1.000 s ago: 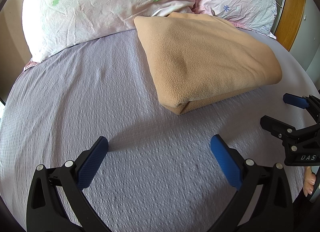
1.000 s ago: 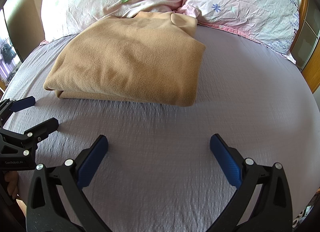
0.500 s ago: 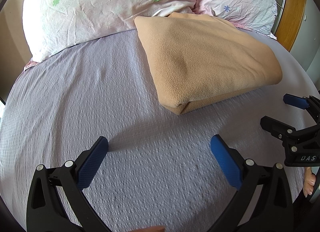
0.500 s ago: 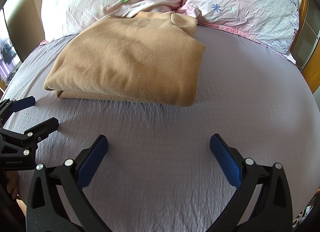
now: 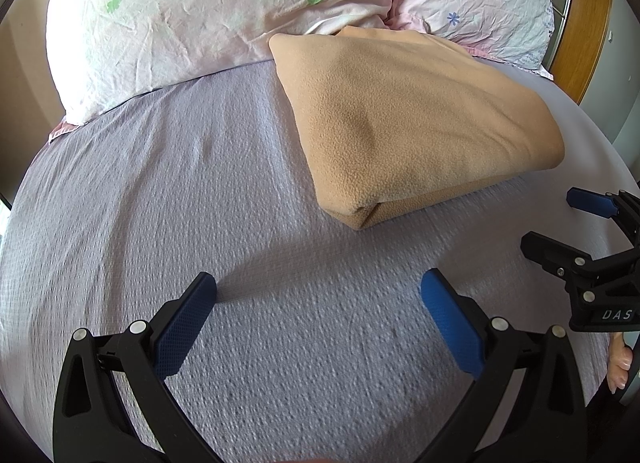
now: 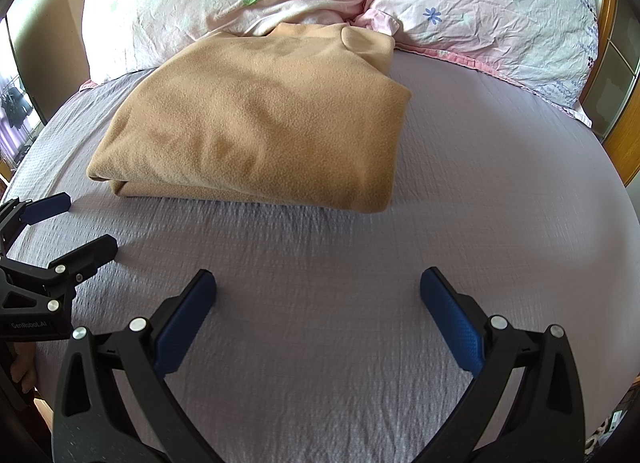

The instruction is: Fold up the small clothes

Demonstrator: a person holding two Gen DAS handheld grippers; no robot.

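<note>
Fleece (image 5: 416, 119) is lying folded on the bed (image 5: 160, 203) against the pillows (image 5: 200, 11), ahead of both grippers; left gripper (image 5: 318, 311) and right gripper (image 6: 318, 311) are hovering wide open, empty, the right facing it more squarely

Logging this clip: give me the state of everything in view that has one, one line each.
tan fleece garment: folded into a thick rectangle, lying flat on the bed, far edge against the pillows.
left gripper: open, empty, over bare sheet, short of the garment.
right gripper: open, empty, over bare sheet, short of the garment.
pillows: two, side by side at the head of the bed, wrinkled.
bed sheet: spread flat, lightly creased.
</note>
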